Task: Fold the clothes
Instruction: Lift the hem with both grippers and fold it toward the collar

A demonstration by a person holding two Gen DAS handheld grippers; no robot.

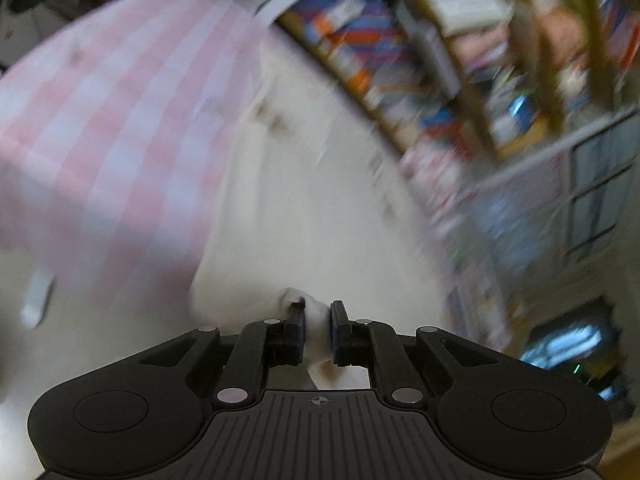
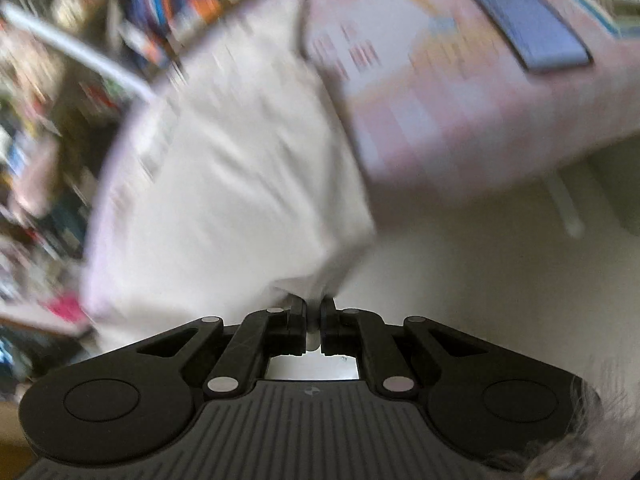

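Observation:
A white garment point(image 1: 304, 200) lies stretched over the table with the pink checked cloth point(image 1: 100, 120), hanging off its near edge. My left gripper point(image 1: 317, 312) is shut on a bunched corner of the white fabric. In the right wrist view the same white garment point(image 2: 224, 184) runs from the table down to my right gripper point(image 2: 314, 308), which is shut on a thin fold of it. Both views are blurred by motion.
A dark phone point(image 2: 528, 26) and a printed sheet point(image 2: 424, 40) lie on the pink checked cloth point(image 2: 460, 128). Crowded bookshelves point(image 1: 460, 80) and a wooden ladder-like frame point(image 1: 532, 40) stand behind the table. A pale floor point(image 2: 500, 280) lies below.

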